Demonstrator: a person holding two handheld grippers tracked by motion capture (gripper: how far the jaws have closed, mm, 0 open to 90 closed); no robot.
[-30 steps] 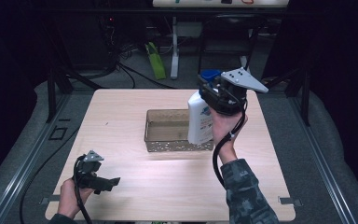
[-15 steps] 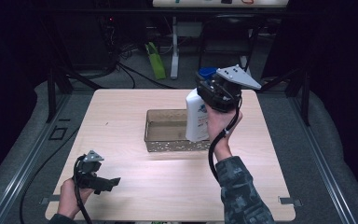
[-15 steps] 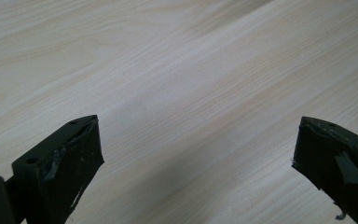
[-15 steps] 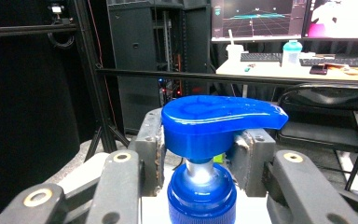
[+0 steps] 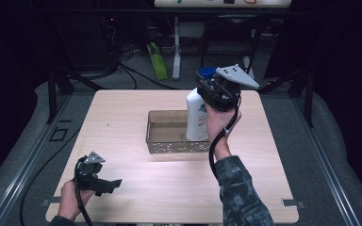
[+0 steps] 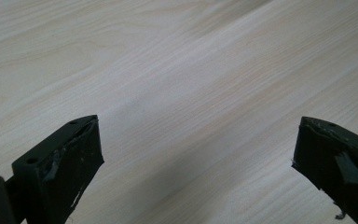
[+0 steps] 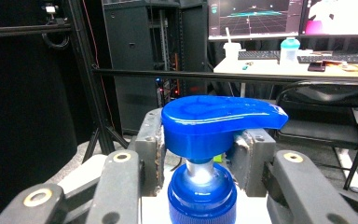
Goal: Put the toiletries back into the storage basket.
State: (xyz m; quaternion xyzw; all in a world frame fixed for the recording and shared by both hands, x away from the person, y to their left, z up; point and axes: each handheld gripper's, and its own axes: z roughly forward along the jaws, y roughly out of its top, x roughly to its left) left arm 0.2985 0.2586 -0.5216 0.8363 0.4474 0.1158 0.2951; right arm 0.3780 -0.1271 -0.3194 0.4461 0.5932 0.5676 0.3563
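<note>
Near the frame's centre in the high view, the right gripper [image 5: 212,92] holds a white pump bottle [image 5: 196,117] upright, its base down inside the right end of a shallow tray [image 5: 169,146] on the wooden surface [image 5: 122,113]. The bottle's long axis runs vertically, hanging below the fingers. The right gripper view shows the fingers [image 7: 151,149] clenched at the neck under the blue pump head [image 7: 219,121]; whether the base touches the tray floor seems uncertain. At lower left, the left gripper [image 5: 104,184] rests released, well apart.
</note>
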